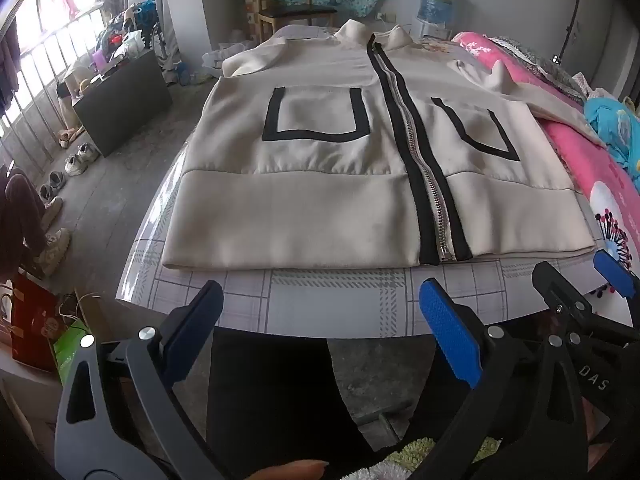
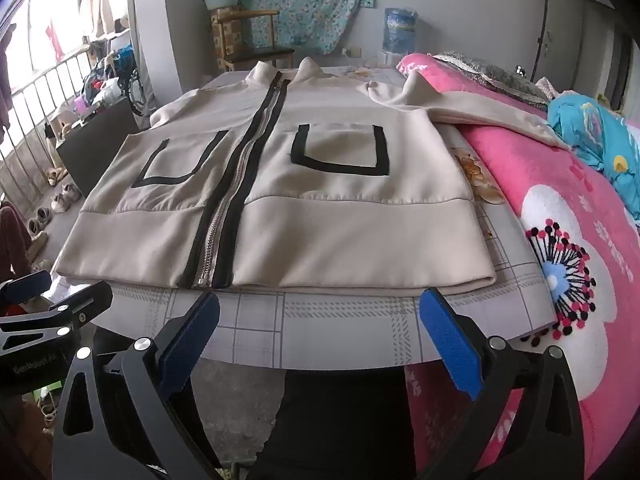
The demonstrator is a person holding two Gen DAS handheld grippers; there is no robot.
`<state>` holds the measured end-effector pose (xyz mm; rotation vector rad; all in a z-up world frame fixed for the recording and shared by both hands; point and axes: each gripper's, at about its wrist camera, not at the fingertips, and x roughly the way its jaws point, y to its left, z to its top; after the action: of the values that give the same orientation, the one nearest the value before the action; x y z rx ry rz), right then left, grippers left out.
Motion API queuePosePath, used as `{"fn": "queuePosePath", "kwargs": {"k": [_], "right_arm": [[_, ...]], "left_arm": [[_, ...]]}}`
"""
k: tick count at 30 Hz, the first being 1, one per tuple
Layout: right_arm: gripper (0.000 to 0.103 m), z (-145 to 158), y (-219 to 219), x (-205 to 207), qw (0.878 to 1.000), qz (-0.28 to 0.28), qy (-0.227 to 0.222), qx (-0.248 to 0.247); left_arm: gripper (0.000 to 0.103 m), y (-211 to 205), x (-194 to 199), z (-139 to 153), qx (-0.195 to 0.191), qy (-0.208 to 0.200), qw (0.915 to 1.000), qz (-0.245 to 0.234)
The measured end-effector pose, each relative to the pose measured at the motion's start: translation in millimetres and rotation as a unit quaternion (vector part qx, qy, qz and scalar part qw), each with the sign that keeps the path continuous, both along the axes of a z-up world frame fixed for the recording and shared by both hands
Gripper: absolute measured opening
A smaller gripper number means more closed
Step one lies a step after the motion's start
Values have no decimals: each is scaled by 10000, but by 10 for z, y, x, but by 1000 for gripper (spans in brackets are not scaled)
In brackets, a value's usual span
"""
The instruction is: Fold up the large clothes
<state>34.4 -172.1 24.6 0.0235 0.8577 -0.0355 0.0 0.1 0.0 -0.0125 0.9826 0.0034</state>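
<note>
Jacket [image 1: 320, 184] is laid flat, zipped, on the worktop [image 1: 340, 300], straight ahead of both claws, hem nearest, collar far, so the long axis runs away from them. Left claw [image 1: 320, 332] and right claw [image 2: 320, 332] are both wide open, holding nothing, just short of the hem. Neither looks closer. Far sleeve drapes onto the bed [image 2: 560, 208]; the other sleeve's mostly hidden.

Pink blanket [image 2: 520, 184], wooden chair [image 2: 256, 36]

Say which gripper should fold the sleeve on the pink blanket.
Right, probably. That sleeve trails off the jacket's right side; the open right gripper hangs nearer it than the left gripper.
</note>
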Motion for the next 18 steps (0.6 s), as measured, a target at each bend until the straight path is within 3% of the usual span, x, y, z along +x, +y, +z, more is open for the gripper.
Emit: {"fn": "queuePosePath", "kwargs": {"k": [18], "right_arm": [[98,32,11,-5,10000,7,-8,14]], "left_arm": [[95,-4,4,1,11,-17,10000,16]]}}
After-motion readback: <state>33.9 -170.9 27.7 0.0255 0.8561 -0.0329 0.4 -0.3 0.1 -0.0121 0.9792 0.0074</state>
